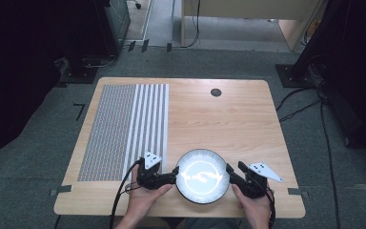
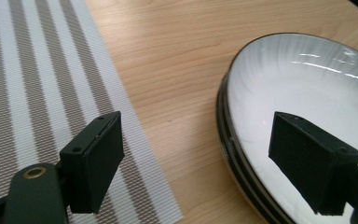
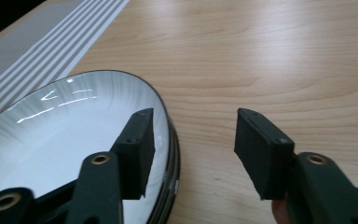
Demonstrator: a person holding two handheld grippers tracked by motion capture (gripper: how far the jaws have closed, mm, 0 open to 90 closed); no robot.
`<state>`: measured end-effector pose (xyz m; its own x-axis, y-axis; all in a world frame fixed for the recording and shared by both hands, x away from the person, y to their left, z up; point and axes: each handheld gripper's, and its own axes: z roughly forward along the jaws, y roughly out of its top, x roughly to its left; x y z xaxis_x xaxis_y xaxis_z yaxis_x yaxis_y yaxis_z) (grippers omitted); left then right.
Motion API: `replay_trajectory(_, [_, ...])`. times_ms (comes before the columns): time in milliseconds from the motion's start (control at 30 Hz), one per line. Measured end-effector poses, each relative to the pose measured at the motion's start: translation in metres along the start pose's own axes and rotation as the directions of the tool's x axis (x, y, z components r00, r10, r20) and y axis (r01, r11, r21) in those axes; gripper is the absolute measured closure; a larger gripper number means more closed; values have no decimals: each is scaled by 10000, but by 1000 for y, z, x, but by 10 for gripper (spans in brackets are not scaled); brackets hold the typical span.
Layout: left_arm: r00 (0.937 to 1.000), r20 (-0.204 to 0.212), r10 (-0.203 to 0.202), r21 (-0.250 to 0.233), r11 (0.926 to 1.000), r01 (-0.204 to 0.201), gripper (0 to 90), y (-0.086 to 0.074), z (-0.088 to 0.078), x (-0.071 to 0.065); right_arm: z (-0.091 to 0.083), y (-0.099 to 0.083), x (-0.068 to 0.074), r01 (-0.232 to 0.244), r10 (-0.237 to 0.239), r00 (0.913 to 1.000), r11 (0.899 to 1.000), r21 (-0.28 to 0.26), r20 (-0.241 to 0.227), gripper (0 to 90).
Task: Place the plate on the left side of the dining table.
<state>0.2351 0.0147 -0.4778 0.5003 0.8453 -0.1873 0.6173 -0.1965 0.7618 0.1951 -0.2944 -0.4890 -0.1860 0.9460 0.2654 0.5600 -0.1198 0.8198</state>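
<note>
A pale wooden table (image 1: 228, 119) with rounded corners stands on grey carpet. On its left half lies a woven placemat (image 1: 124, 129) (fine grey weave at one side, white stripes toward the table's middle). Near the front edge sits a white plate (image 1: 202, 175) with a dark rim, just right of the mat. A small dark round cap (image 1: 216, 92) sits in the tabletop toward the far edge.

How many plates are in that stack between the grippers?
2, it seems: the white, dark-rimmed ceramic plate sits atop another whose dark edge shows beneath. More may be hidden underneath.
</note>
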Motion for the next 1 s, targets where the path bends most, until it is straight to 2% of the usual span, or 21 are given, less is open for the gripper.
replay_trajectory(67, [9997,42,248,-66,9997,-247,224,-3,3,-8,3,-2,2,143,-142,9997,9998,98,-180,550])
replay_trajectory(133, [9995,88,313,-81,9995,-312,246,-4,5,-9,4,-3,3,207,-205,9997,9997,112,-166,566])
replay_trajectory(200, [9990,198,403,-130,9991,-401,356,-5,7,-10,6,-6,5,71,-69,9994,10000,41,-347,601])
replay_trajectory(233, [9988,242,416,-101,9991,-413,374,-6,8,-11,6,-7,5,-14,16,9991,10000,70,-417,611])
replay_trajectory(400, [9972,399,627,71,9980,-631,528,-10,14,-15,8,-7,5,-263,280,9988,9988,416,-393,715])
replay_trajectory(433, [9965,339,760,146,9970,-766,616,-12,15,-17,9,-7,4,-345,378,9979,9975,623,-517,774])
replay_trajectory(500, [9961,347,809,175,9965,-815,676,-12,16,-18,9,-8,4,-493,540,9968,9957,786,-585,807])
replay_trajectory(600, [9953,233,941,84,9955,-944,685,-13,16,-19,9,-8,2,-633,681,9958,9950,771,-609,811])
replay_trajectory(667, [9957,228,899,23,9959,-899,715,-12,15,-19,9,-8,1,-1087,1142,9915,9904,854,-630,815])
replay_trajectory(700, [9958,228,885,8,9961,-886,715,-12,15,-18,9,-8,1,-1087,1142,9915,9904,854,-630,815])
replay_trajectory(800, [9955,155,940,-67,9956,-939,732,-12,14,-19,10,-7,5,-1226,1258,9915,9890,830,-339,827])
replay_trajectory(833, [9954,161,946,-75,9955,-945,732,-12,14,-19,10,-7,5,-1226,1258,9915,9890,830,-339,827])
replay_trajectory(933, [9952,302,933,-71,9956,-931,730,-11,14,-17,9,-6,3,-1732,1767,9837,9808,897,-330,844])
replay_trajectory(1000, [9944,401,978,-58,9952,-977,704,-11,14,-18,8,-4,4,-1858,1878,9820,9796,764,-194,866])
